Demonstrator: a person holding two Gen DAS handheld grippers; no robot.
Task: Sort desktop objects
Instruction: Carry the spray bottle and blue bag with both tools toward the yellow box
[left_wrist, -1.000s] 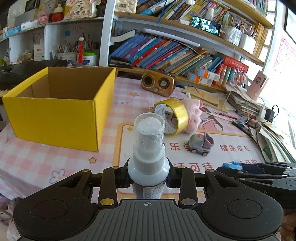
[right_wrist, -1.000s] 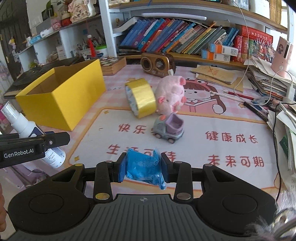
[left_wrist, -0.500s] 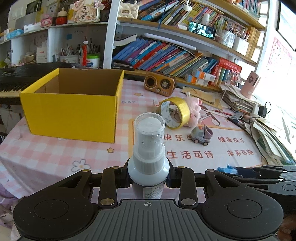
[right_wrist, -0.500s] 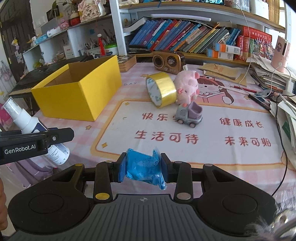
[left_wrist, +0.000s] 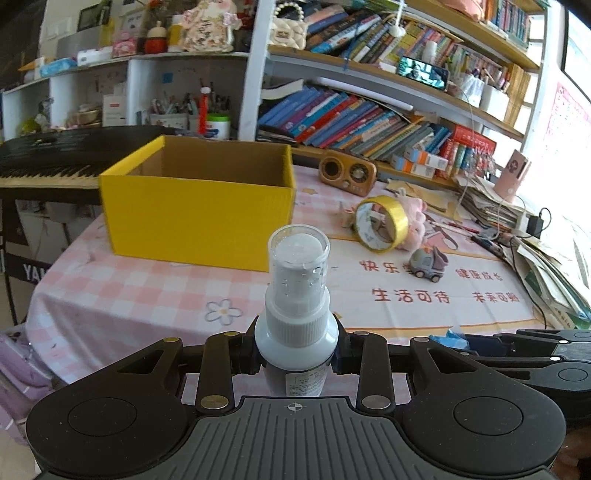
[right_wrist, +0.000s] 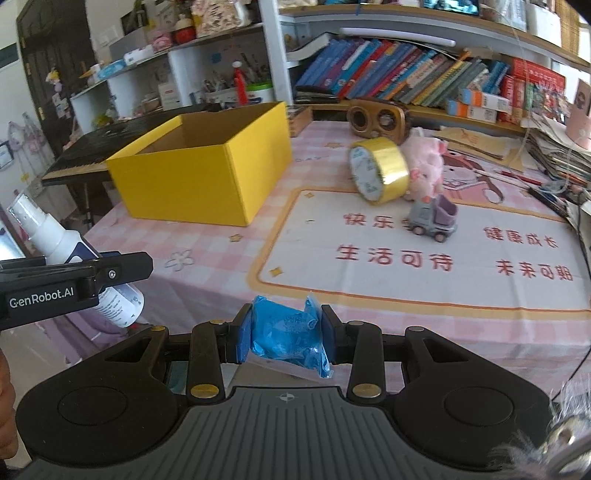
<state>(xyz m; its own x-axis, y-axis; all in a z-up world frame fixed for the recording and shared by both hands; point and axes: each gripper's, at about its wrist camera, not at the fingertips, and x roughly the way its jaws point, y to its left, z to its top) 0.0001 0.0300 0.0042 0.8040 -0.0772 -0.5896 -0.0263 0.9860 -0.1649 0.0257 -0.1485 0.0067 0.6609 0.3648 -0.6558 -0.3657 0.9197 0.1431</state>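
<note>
Left wrist view: nearest the lens, the left gripper (left_wrist: 297, 354) is closed on a white spray bottle (left_wrist: 297, 317), which is clamped at the shoulder with its clear cap pointing away from the camera. At the right edge the right gripper (left_wrist: 480, 341) is seen side-on, with a scrap of blue showing at its tip.

Right wrist view: the right gripper (right_wrist: 286, 334) is clamped on a blue packet (right_wrist: 288, 338), which is pinched from both sides and held off the near edge of the table (right_wrist: 207, 243). At the left edge the left gripper (right_wrist: 125, 264) is seen with the spray bottle (right_wrist: 55, 240) tilted in its grasp, off the table's near-left corner.

Farther in, a printed mat (right_wrist: 424, 254) with red characters is spread on the pink checked cloth. On it a grey toy truck (right_wrist: 434, 219) is noted. Just behind the truck a roll of gold tape (right_wrist: 380, 175) is stood on edge, touching a pink plush pig (right_wrist: 426, 164). To the left an open yellow box (right_wrist: 203, 173) is set on the cloth; nothing is visible in the part of its interior that shows. At the back a wooden radio (right_wrist: 376, 120) is placed below shelves of books (right_wrist: 399, 75).
</note>
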